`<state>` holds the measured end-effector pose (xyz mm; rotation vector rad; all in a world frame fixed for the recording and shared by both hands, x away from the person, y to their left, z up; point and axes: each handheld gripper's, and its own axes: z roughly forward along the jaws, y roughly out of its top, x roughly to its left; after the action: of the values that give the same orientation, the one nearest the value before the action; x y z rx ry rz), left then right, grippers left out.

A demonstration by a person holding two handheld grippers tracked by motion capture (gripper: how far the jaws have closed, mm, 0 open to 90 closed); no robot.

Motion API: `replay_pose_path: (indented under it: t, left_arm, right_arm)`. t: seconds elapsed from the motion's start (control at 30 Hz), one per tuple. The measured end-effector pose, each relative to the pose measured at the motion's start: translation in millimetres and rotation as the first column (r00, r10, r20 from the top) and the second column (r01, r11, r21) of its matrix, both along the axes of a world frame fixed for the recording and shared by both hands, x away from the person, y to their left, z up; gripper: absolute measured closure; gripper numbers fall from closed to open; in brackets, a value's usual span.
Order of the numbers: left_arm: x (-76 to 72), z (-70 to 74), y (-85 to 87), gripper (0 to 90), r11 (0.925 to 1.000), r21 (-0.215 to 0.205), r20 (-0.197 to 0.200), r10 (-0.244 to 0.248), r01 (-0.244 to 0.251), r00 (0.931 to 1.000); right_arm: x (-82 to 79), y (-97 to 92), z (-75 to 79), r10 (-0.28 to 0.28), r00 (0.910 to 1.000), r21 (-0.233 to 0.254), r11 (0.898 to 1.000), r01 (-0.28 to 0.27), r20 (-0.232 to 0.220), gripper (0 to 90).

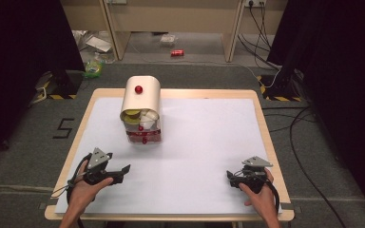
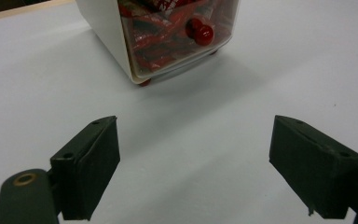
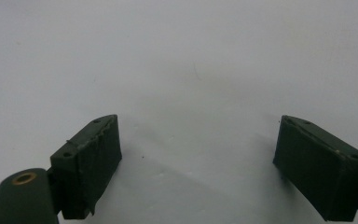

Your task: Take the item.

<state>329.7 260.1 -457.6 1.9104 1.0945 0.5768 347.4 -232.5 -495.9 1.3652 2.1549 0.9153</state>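
White-topped worktop (image 1: 209, 142), set for both hands. Cream container (image 1: 141, 109) with red knob (image 1: 138, 89) standing toward far left, within reach. Left claw (image 1: 123, 169) and right claw (image 1: 230, 175) resting near corners, jaws apart, empty, probably awaiting a start.

Cream container (image 1: 141, 110) stands on white table (image 1: 204, 142), tongs (image 1: 120, 170) (image 1: 231, 176) near corners.
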Motion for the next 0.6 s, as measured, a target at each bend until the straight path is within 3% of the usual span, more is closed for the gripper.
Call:
replay_pose_path:
  t: [0.4,0.6]
  left_arm:
    - [7.9,17.0,-9.2,15.8,0.9999,-0.001,0.040,-0.014,0.014,0.9991]
    - [15.2,33.0,-15.1,16.1,0.9997,0.001,0.075,-0.024,0.024,0.9969]
  right_arm:
    - [0.1,-0.2,0.0,0.000,1.0000,-0.001,1.000,0.000,0.000,14.9]
    - [0.2,-0.3,0.0,0.000,1.0000,0.000,1.000,0.000,-0.001,14.8]
